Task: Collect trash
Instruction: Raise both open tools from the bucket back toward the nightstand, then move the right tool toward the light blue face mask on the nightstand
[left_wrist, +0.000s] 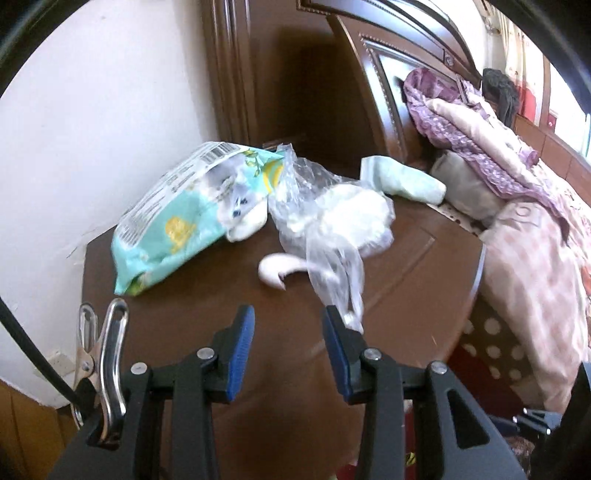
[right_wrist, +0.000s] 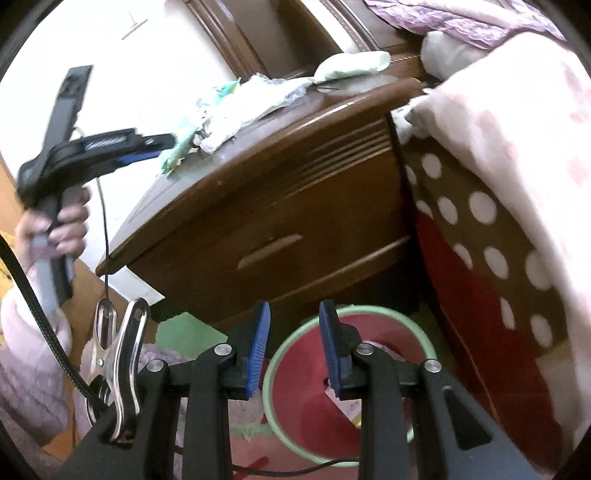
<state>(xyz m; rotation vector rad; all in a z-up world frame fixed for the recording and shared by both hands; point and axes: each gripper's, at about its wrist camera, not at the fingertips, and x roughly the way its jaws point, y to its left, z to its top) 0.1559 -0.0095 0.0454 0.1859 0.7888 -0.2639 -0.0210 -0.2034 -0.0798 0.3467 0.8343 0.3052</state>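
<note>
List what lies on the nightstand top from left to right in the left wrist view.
Teal wipes packet → crumpled clear plastic bag → pale green folded cloth. All three sit on the brown nightstand, beyond the left tongs, whose jaws stand apart with nothing between them.

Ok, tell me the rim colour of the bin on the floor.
Pale green rim, clearest from the right wrist.

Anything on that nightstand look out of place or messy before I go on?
Yes. The nightstand top is littered: a crumpled clear plastic bag sprawls mid-top, a torn-open teal wipes pack lies beside it against the wall, and a pale green folded cloth sits at the back near the bedding. Both grippers are empty.
</note>
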